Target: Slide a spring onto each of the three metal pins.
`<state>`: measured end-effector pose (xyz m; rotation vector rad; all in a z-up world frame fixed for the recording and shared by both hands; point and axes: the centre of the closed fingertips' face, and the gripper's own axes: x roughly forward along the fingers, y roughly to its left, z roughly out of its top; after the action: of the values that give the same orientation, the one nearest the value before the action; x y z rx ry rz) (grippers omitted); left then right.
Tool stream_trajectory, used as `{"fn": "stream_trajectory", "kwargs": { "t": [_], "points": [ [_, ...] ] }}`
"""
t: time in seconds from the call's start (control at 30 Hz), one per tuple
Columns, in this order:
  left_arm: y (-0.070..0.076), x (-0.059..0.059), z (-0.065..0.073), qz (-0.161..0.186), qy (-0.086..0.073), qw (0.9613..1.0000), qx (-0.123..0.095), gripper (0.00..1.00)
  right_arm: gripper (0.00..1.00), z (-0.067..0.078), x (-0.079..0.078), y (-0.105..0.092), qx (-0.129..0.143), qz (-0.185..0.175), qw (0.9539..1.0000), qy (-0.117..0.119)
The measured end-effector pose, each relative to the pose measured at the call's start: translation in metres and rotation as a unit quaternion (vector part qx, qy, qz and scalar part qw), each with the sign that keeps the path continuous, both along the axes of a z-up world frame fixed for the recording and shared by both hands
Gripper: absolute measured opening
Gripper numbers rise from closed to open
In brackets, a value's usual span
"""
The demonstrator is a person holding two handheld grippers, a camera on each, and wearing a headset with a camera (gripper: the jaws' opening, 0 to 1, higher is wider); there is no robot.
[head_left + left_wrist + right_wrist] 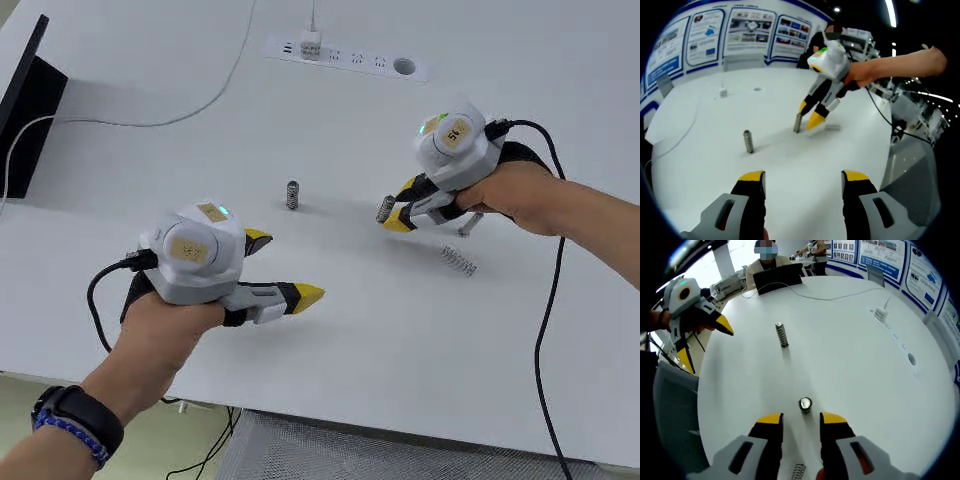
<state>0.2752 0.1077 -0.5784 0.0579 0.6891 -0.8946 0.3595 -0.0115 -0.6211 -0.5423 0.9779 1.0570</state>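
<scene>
Nearest, the left gripper [288, 265] hangs parted and empty. The right gripper [398, 207], jaws slightly apart and grasping nothing, sits at a sprung pin [385, 208], and the far pin [292, 194] to its left also wears a spring. Next, it must pick up the loose spring [459, 261] lying near right and thread it onto the third pin [466, 227], seemingly under the right hand.

Parted tongs [802, 181] before spring-sleeved pin [747, 141]

a loose spring [798, 472] runs off the right gripper view's bottom edge.
</scene>
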Motion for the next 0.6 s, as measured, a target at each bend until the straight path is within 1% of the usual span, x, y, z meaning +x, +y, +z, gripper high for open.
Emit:
{"fn": "stream_trajectory", "kwargs": {
  "t": [0.07, 0.13, 0.3, 0.4, 0.53, 0.6],
  "points": [
    [-0.001, 0.000, 0.000, 0.001, 0.001, 1.0000, -0.003, 0.63, 0.31, -0.001, -0.003, -0.002, 0.004, -0.007, 1.0000, 0.002],
    [-0.001, 0.000, 0.000, 0.002, 0.001, 1.0000, -0.003, 0.62, 0.32, -0.002, -0.003, -0.003, 0.008, -0.018, 0.9998, 0.002],
    [0.001, -0.001, -0.001, 0.004, 0.001, 1.0000, -0.004, 0.62, 0.32, 0.000, -0.002, -0.004, 0.027, -0.054, 0.9982, 0.000],
    [0.001, -0.002, -0.003, 0.005, 0.003, 1.0000, -0.002, 0.62, 0.35, 0.002, -0.004, -0.003, 0.049, -0.080, 0.9956, 0.003],
    [0.002, -0.002, -0.002, 0.006, 0.003, 1.0000, -0.003, 0.62, 0.42, -0.001, -0.012, -0.004, 0.057, -0.093, 0.9940, 0.008],
    [0.002, -0.002, -0.003, 0.007, 0.003, 1.0000, -0.004, 0.62, 0.44, -0.003, -0.014, -0.006, 0.062, -0.103, 0.9928, 0.003]
  ]
}}
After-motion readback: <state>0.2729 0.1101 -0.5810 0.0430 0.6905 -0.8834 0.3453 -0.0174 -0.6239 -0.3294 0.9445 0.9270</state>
